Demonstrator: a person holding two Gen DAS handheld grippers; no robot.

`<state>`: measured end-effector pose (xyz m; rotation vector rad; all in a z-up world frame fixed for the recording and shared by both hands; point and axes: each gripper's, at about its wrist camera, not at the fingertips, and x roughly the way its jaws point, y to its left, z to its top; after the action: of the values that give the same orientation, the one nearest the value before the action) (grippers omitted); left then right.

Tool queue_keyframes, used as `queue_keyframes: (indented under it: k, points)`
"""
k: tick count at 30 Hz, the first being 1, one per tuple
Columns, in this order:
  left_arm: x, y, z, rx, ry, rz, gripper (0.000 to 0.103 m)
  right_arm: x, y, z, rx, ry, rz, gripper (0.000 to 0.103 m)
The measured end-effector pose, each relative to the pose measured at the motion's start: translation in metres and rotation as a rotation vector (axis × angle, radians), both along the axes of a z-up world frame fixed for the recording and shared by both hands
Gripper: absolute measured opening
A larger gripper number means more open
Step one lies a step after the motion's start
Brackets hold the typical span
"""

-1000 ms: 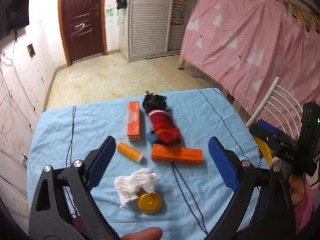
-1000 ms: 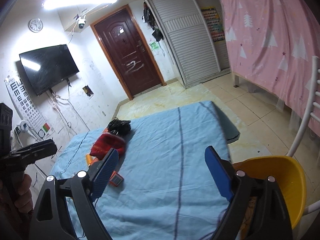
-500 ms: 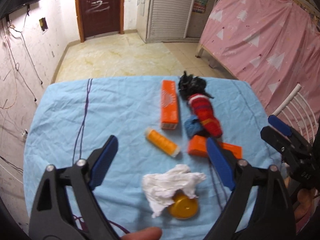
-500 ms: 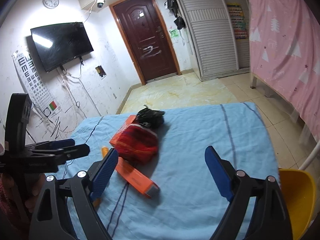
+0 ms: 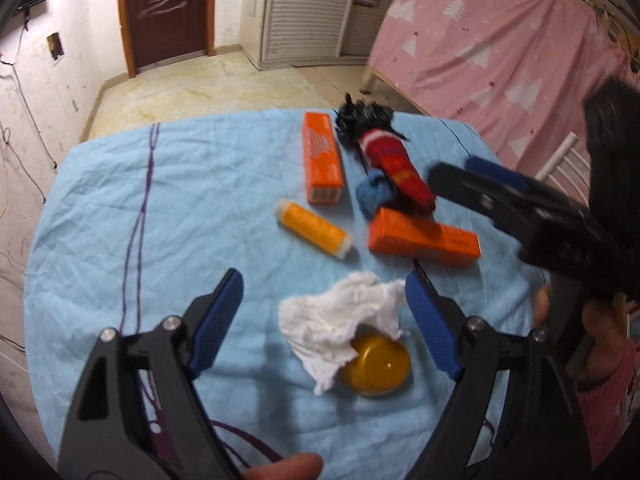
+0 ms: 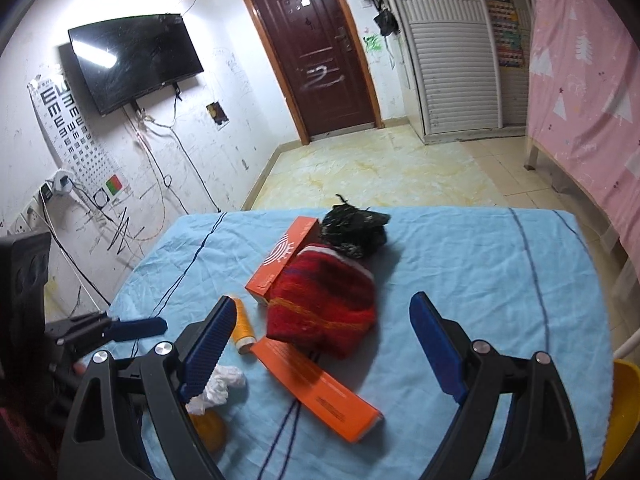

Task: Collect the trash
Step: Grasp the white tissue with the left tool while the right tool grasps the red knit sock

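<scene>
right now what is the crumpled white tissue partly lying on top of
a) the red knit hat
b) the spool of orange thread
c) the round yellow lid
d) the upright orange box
c) In the left wrist view the crumpled white tissue drapes over the edge of the round yellow lid, while the red knit hat, the orange boxes and the spool of orange thread lie apart from it, farther up the blue cloth.

Two orange boxes (image 5: 323,159) (image 5: 424,237); one thread spool (image 5: 314,229); one crumpled tissue (image 5: 340,316); one yellow lid (image 5: 378,364); one red knit bundle (image 5: 396,170).
</scene>
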<state>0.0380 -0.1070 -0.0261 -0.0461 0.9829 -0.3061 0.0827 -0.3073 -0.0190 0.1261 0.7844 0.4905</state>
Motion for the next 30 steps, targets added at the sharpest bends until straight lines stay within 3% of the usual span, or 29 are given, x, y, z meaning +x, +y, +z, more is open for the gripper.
queue_keyframes:
  k: [3, 5, 9, 11, 12, 13, 14, 19, 21, 22, 30]
  points:
    - [0.001, -0.006, -0.007, 0.027, 0.002, -0.009, 0.075, 0.006, 0.014, -0.005, -0.039, 0.010, 0.017, 0.082]
    - [0.001, -0.011, -0.012, 0.054, 0.003, -0.024, 0.058, 0.010, 0.025, -0.008, -0.085, 0.008, 0.023, 0.082]
    - [-0.002, -0.021, -0.015, 0.092, -0.025, -0.042, 0.050, 0.018, 0.039, -0.012, -0.143, 0.010, 0.019, 0.082]
    - [-0.002, -0.022, -0.014, 0.101, -0.040, -0.043, 0.038, 0.025, 0.041, -0.015, -0.150, 0.024, 0.008, 0.081]
    - [-0.003, -0.023, -0.014, 0.114, -0.054, -0.044, 0.033, 0.029, 0.041, -0.018, -0.147, 0.035, 0.006, 0.075]
    - [-0.005, -0.024, -0.013, 0.123, -0.070, -0.050, 0.022, 0.031, 0.042, -0.020, -0.139, 0.043, 0.007, 0.049]
    - [-0.008, -0.026, -0.012, 0.136, -0.088, -0.060, 0.017, 0.033, 0.043, -0.022, -0.136, 0.053, 0.008, 0.037]
    - [-0.008, -0.025, -0.012, 0.124, -0.093, -0.065, 0.014, 0.032, 0.043, -0.028, -0.137, 0.065, 0.010, 0.022]
    - [-0.007, -0.022, -0.009, 0.109, -0.088, -0.058, 0.013, 0.029, 0.041, -0.027, -0.127, 0.058, 0.003, 0.022]
    - [-0.008, -0.021, -0.008, 0.105, -0.087, -0.057, 0.007, 0.027, 0.039, -0.026, -0.116, 0.055, 0.002, 0.022]
    - [-0.012, -0.012, 0.013, 0.090, -0.125, -0.023, 0.007, 0.007, 0.018, 0.003, -0.002, -0.028, -0.015, 0.021]
